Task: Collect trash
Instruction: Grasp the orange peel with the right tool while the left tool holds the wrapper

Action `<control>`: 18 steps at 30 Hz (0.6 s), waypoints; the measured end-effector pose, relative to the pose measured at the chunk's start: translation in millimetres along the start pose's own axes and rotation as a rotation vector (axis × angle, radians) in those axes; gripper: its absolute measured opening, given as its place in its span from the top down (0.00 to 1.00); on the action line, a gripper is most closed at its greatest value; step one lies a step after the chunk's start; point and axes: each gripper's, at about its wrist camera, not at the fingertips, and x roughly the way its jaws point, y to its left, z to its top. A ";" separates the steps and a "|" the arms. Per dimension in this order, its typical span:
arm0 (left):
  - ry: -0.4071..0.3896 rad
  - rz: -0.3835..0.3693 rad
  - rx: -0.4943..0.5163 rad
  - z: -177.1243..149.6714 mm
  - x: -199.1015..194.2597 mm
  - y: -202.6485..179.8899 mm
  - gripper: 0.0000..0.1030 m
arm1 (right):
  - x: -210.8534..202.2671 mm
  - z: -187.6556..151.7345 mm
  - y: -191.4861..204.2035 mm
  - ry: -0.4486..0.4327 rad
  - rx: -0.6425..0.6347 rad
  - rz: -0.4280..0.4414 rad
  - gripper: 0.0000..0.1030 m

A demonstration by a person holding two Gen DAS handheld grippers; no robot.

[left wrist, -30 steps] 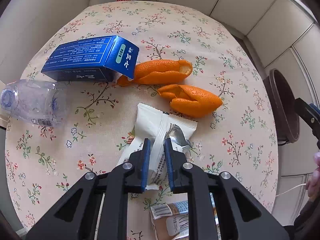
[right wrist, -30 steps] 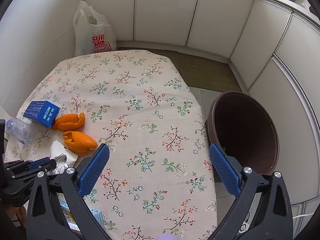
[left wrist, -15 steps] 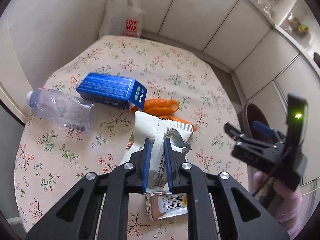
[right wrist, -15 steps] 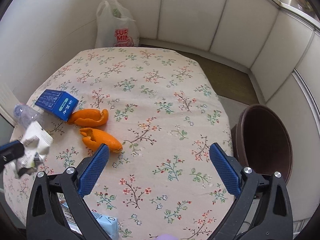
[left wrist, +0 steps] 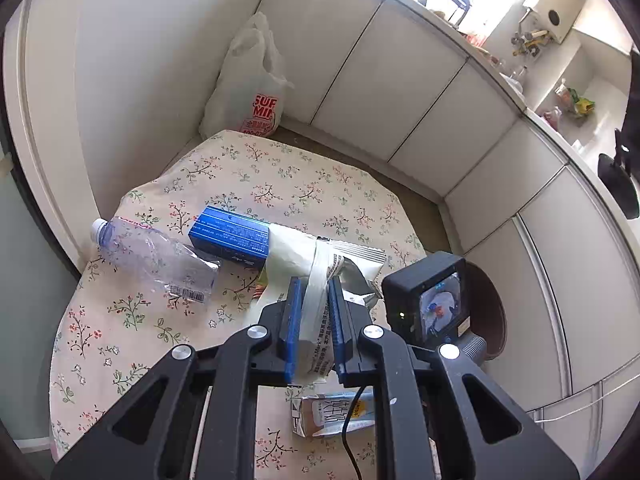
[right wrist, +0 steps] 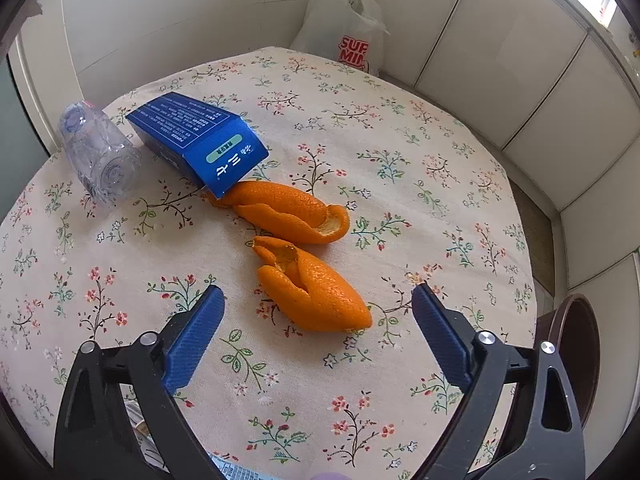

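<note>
Two pickups in hand at once. Left tool (left wrist: 314, 322) pinched narrow on the white snack wrapper (left wrist: 320, 264), wrapper lifted clear of the floral surface (left wrist: 132, 320); next move for it, by my judgement, is a carry right to the brown bin (left wrist: 494, 320) off the surface's right edge, then release. Right tool (right wrist: 318, 334) wide, jaws just closing in a little, nothing gripped yet; the near orange peel (right wrist: 316, 290) lies between the pads, slightly far of them, untouched. It calls for a drop lower and a squeeze across the peel's width. Second orange peel (right wrist: 288, 210) just beyond, its far end at the blue carton (right wrist: 196, 140). Clear plastic bottle (right wrist: 98, 152) far left; a flattened drink carton (left wrist: 332, 414) at the near edge. All uncollected.
</note>
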 end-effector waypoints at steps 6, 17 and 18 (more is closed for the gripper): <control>0.006 -0.002 -0.006 -0.4 -0.9 5.8 0.86 | 22.0 1.9 -1.2 0.067 0.024 0.023 0.55; 0.011 0.012 -0.035 -1.0 0.4 13.9 0.86 | 18.4 3.9 -1.5 0.060 0.053 0.070 0.85; 0.011 0.011 -0.035 -0.8 0.9 14.5 0.86 | 15.8 4.1 -2.4 0.053 0.059 0.074 0.86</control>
